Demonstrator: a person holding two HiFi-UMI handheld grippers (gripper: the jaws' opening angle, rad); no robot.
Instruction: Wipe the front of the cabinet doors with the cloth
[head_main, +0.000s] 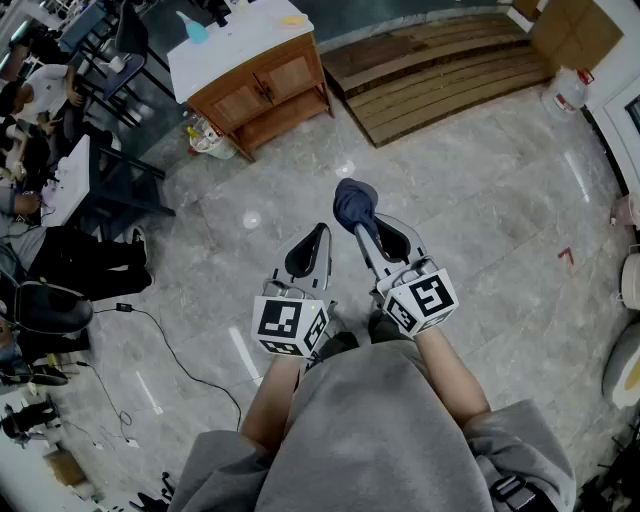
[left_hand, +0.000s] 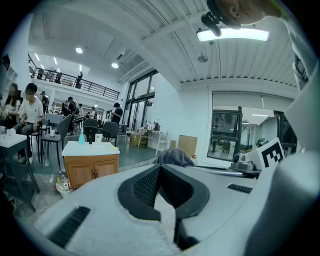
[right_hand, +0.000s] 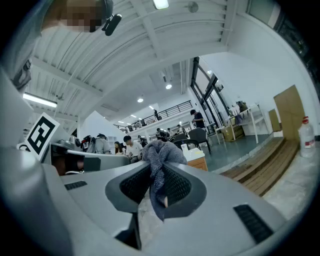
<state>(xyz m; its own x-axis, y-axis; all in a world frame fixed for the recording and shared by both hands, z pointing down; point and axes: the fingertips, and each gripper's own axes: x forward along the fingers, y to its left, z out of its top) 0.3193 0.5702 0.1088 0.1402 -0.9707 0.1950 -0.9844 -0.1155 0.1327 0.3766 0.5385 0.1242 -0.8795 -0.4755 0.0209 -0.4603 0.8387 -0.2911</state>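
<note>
From where I stand, the wiping hasn't begun. The right gripper (head_main: 366, 230) has its fingers pinched on a dark blue-grey cloth (head_main: 354, 203). The cloth bunches up past the fingertips and hangs a little way down between the pads, and the right gripper view shows it wedged in the closed jaws. The left gripper (head_main: 315, 240), just beside the right one, has its fingers brought together at the tips with nothing between them. Both are held low in front of the person, over marble floor (head_main: 470, 230). The cabinet (head_main: 230, 55), a small wooden one with a white top, stands well apart from the fingers, far ahead of them and off to their left. Its two cabinet doors (head_main: 264, 88) are closed, and nothing touches them. I'd judge that only the first bit is done, the cloth being in hand. All the rest is left: bringing the fingers up to the doors and rubbing the cloth over both fronts.
</note>
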